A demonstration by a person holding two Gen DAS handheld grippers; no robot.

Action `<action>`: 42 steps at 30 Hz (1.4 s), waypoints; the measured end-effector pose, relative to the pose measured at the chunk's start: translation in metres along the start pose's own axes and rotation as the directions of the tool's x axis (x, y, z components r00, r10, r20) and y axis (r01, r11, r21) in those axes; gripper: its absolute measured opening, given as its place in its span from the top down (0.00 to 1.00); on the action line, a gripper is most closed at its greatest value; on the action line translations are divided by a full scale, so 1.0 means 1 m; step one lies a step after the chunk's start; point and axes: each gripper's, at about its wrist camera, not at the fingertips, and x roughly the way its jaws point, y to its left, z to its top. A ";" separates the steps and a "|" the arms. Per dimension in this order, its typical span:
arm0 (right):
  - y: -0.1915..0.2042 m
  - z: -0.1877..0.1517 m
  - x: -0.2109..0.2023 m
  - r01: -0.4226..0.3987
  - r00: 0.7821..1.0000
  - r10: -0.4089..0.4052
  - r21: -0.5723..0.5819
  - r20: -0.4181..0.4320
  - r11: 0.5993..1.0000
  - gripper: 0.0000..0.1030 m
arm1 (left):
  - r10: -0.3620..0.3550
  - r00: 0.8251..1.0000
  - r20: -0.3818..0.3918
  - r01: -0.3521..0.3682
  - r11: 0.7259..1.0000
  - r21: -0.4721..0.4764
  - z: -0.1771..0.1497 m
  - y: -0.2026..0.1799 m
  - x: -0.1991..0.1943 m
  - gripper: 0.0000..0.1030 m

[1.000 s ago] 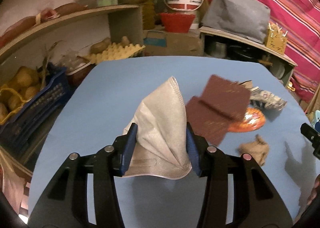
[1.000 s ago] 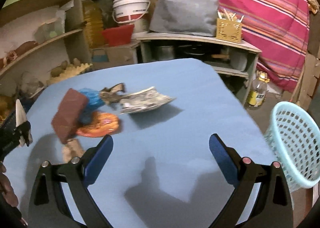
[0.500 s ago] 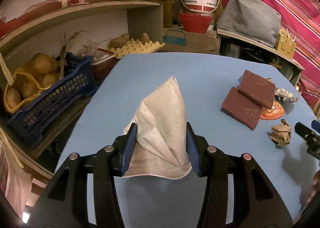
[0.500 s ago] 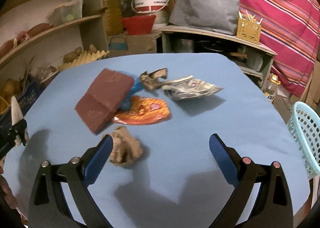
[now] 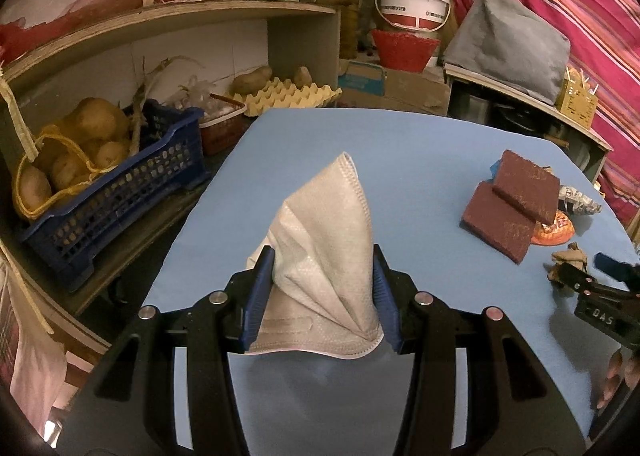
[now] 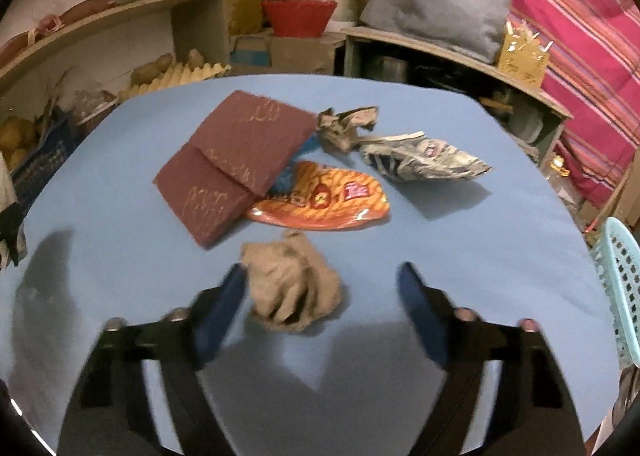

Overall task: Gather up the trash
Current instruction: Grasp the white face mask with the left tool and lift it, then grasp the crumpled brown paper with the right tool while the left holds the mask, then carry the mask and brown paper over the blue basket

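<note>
between the blue pads of the left gripper a folded white face mask is standing pinched, its point rising ahead of the fingertips above the blue table. the right gripper is hanging over a crumpled brown paper ball; its jaws have just been closing, the ball is lying between them closer to the left pad, and neither pad looks to be pressing it yet. ahead of that gripper are lying a folded maroon card, an orange snack wrapper, a crushed silver wrapper and a twisted paper scrap. far to its right a pale mesh basket is showing at the table's edge. the ball is probably light, soft and springy, so squeezing across its thick middle seems safest; a glancing grip could be nudging it away.
</note>
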 end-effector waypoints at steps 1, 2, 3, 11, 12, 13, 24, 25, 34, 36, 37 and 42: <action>0.000 -0.001 0.002 -0.015 1.000 0.015 -0.003 -0.009 1.000 0.45 | 0.000 1.000 0.001 0.000 1.000 0.002 0.000 -0.001 0.000 0.55; 0.000 -0.002 0.003 -0.032 0.999 0.032 -0.004 -0.017 0.999 0.50 | 0.001 1.000 0.002 -0.001 1.000 0.006 -0.001 -0.003 0.000 0.55; 0.000 -0.002 0.004 -0.046 0.999 0.046 -0.003 -0.021 0.999 0.54 | 0.002 1.000 0.003 -0.002 1.000 0.010 0.000 -0.004 0.000 0.55; -0.013 0.000 -0.007 -0.057 0.998 0.057 -0.010 0.026 0.998 0.54 | -0.003 1.000 0.016 0.003 1.000 0.008 0.005 -0.017 -0.007 0.55; -0.016 0.000 -0.009 -0.054 0.998 0.055 -0.014 0.036 0.998 0.54 | -0.005 1.000 0.018 0.005 1.000 0.006 0.006 -0.019 -0.008 0.55; -0.019 0.000 -0.010 -0.051 0.998 0.051 -0.016 0.042 0.999 0.54 | -0.009 1.000 0.022 0.009 1.000 0.005 0.007 -0.022 -0.009 0.55; -0.094 0.008 -0.028 -0.004 0.996 0.003 0.017 0.093 1.000 0.54 | -0.065 0.996 0.055 0.063 0.997 0.041 0.018 -0.083 -0.024 0.55; -0.101 0.008 -0.029 0.000 0.995 -0.002 0.020 0.096 1.000 0.54 | -0.071 0.996 0.058 0.069 0.997 0.042 0.019 -0.090 -0.026 0.55; -0.167 0.005 -0.043 0.019 0.992 -0.029 0.078 0.121 0.997 0.54 | -0.150 0.986 0.078 0.144 0.986 0.084 0.022 -0.163 -0.033 0.55; -0.179 0.003 -0.045 0.032 0.991 -0.042 0.077 0.130 0.997 0.54 | -0.162 0.984 0.075 0.155 0.984 0.091 0.021 -0.176 -0.033 0.55; -0.182 0.001 -0.047 0.041 0.990 -0.050 0.075 0.133 0.996 0.54 | -0.168 0.983 0.073 0.160 0.982 0.097 0.020 -0.184 -0.032 0.55; -0.212 -0.003 -0.053 0.067 0.987 -0.079 0.087 0.144 0.994 0.54 | -0.174 0.982 0.069 0.164 0.978 0.131 0.016 -0.214 -0.028 0.55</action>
